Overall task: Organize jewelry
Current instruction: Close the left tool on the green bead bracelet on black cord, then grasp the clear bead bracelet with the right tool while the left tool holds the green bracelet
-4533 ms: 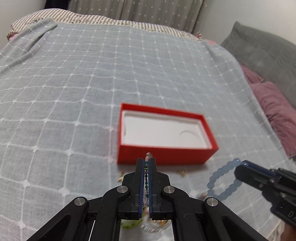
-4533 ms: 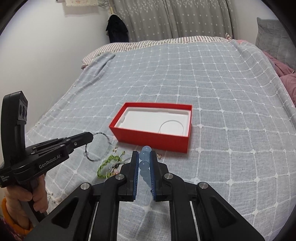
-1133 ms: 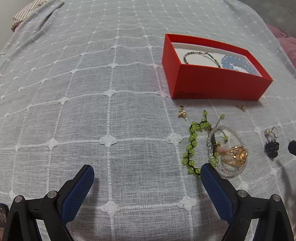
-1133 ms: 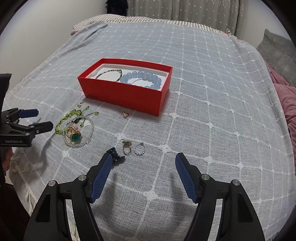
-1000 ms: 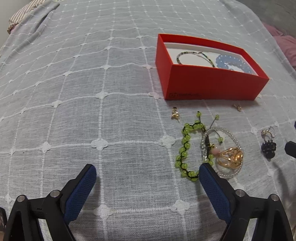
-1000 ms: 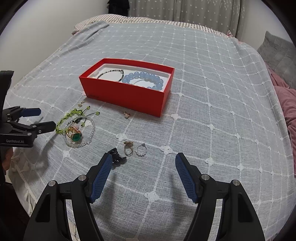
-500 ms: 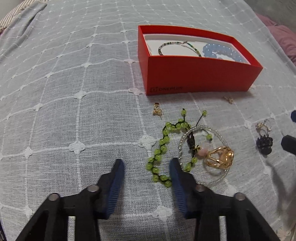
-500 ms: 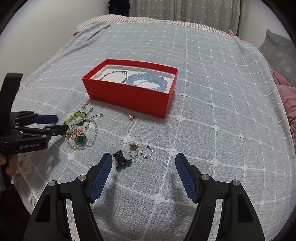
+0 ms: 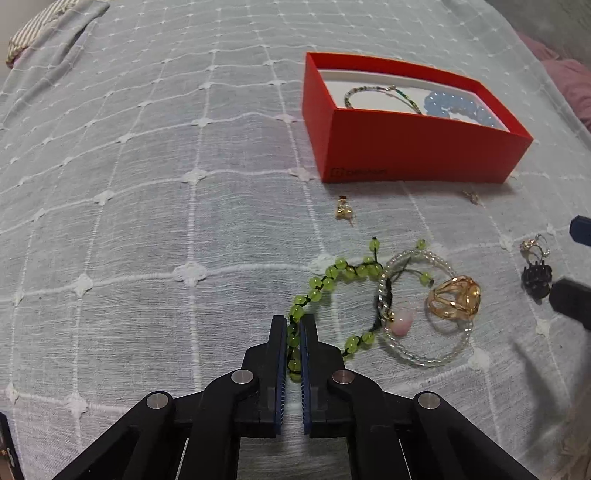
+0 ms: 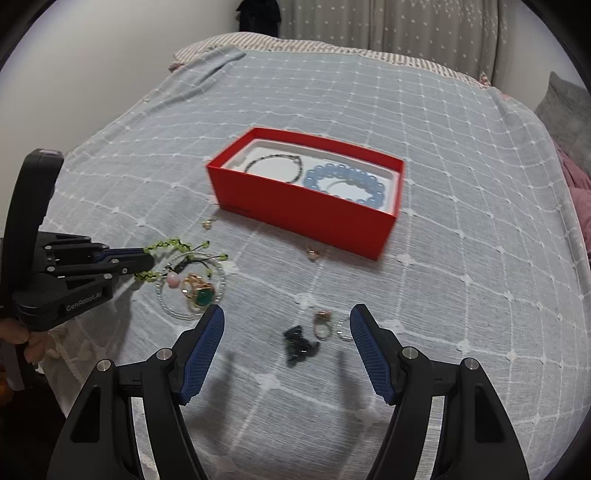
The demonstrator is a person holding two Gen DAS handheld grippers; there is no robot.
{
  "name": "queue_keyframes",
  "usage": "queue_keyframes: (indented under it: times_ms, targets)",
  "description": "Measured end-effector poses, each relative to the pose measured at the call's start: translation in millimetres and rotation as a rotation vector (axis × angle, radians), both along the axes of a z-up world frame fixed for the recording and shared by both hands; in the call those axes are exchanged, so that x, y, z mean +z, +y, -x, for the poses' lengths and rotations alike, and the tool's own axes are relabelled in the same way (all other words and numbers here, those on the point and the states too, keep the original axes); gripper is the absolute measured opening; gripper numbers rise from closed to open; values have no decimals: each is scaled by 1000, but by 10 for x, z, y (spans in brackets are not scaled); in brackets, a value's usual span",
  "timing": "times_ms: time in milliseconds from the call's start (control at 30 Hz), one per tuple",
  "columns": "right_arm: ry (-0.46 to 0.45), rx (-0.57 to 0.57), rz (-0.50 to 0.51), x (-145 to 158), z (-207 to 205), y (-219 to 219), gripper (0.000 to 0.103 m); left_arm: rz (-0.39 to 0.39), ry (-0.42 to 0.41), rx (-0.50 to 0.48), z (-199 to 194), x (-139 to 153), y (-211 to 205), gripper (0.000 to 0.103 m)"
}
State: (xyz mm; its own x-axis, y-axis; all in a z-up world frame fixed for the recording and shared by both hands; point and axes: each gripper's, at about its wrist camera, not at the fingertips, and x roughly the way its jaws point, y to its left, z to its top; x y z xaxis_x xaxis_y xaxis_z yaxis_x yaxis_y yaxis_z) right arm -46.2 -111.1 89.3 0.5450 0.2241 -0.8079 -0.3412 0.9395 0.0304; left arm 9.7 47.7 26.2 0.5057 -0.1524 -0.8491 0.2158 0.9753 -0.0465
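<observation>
Pale grey-blue bedspread [image 9: 147, 229] with white grid and flower stitching, red box [image 10: 306, 206] with white lining, sky-blue bead bracelet [image 10: 345, 182], lime-green bead bracelet [image 9: 332, 280], clear bead bracelet [image 9: 417, 354], gold ring [image 9: 456, 297], grey dotted curtain [image 10: 406, 26].

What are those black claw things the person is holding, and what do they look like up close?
They are two hand-held grippers. The left gripper and right gripper are matte black plastic, with angular linkage arms joined by round silver pins. Each has two fingers lined with dark blue, finely textured pads. The left one's side carries white lettering that reads roughly "GenRobot.AI". No cables or sleeves show.
</observation>
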Motion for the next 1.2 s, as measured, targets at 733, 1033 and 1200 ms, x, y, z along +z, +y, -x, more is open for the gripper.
queue_keyframes:
  times_ms: [733, 1033, 1200]
  targets:
    - [37, 255, -3, -524, -103, 904, 85, 21, -6, 75, 44, -84, 423, 2]
    - [23, 227, -9, -521, -244, 930, 73, 21, -8, 71, -7, -89, 440, 2]
    - [20, 219, -19, -499, -267, 905, 57, 29, -14, 74, -10, -72, 447, 2]
